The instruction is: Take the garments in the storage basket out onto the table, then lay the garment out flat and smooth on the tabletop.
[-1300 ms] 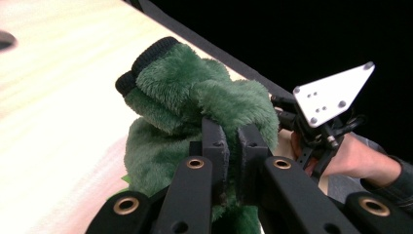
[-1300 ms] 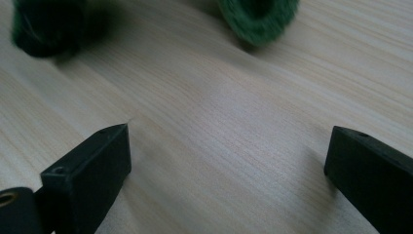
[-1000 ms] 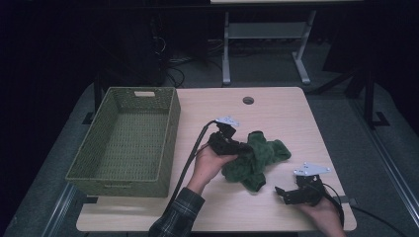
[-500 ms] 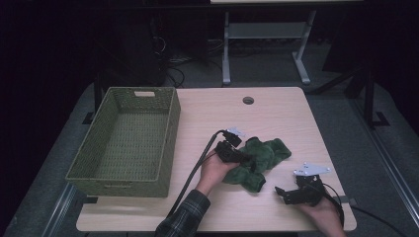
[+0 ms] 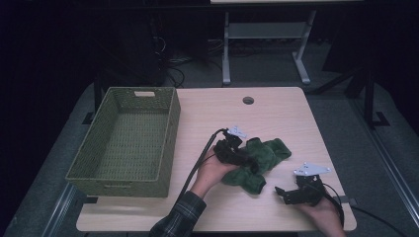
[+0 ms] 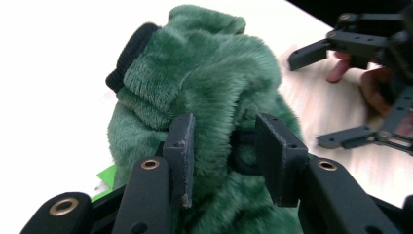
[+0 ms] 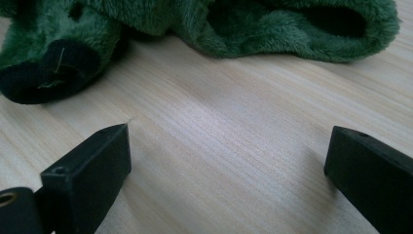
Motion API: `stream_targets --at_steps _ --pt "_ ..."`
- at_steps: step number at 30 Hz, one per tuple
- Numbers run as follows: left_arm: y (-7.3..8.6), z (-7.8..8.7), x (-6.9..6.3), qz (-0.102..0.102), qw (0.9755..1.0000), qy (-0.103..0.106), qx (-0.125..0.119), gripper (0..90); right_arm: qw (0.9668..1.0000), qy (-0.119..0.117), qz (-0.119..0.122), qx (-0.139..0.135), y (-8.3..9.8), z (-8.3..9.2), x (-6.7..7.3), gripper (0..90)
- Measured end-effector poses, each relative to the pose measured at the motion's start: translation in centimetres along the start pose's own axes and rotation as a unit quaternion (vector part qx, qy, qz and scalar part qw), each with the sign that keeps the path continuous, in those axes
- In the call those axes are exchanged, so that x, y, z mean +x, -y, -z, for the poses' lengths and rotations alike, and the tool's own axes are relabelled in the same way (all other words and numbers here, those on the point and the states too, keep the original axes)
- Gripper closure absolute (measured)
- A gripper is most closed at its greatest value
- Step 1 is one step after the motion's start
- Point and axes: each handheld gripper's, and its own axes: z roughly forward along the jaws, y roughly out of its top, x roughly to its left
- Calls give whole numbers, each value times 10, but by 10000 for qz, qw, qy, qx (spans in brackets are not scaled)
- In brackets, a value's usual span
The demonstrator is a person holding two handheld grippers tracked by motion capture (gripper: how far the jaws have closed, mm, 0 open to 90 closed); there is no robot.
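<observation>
Gripping a fold of the green plush garment [image 5: 257, 160] near the middle of the table [image 5: 276, 113], our left gripper [image 6: 225, 161] has its jaws narrowed on the pile, with fleece bunched between them (a black cuff [image 6: 127, 56] shows at the far end). Our right gripper [image 5: 289, 193] rests low on the wood just beside the garment, jaws spread wide and holding nothing. The woven basket [image 5: 123, 140] stands apart at the left, nothing in it. To do this step well, we judge, we should seat the fold deep between the pads and close firmly before lifting, since thick fleece may slip.
</observation>
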Motion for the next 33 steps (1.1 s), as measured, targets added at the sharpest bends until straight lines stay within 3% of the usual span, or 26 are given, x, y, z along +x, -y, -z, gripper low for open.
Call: stream_targets --at_steps 9,13,17,28,31,33 --pt "10 31 -28 -183 9997 35 -139 630 10000 5 6 2 0 0 0 28" --pt "18 32 -38 -208 9997 96 -86 662 10000 6 2 3 0 0 0 29" --pt "31 24 -47 -287 9996 -75 37 665 10000 6 -3 5 0 0 0 29" --pt "50 1 -40 -166 9990 -295 301 618 10000 3 9 3 0 0 0 29" --pt "53 -4 -35 -158 9988 -310 353 619 10000 9 2 81 -1 2 1 74" --pt "54 -5 -31 -192 9984 -356 407 637 9998 -207 -32 54 -2 6 1 129"
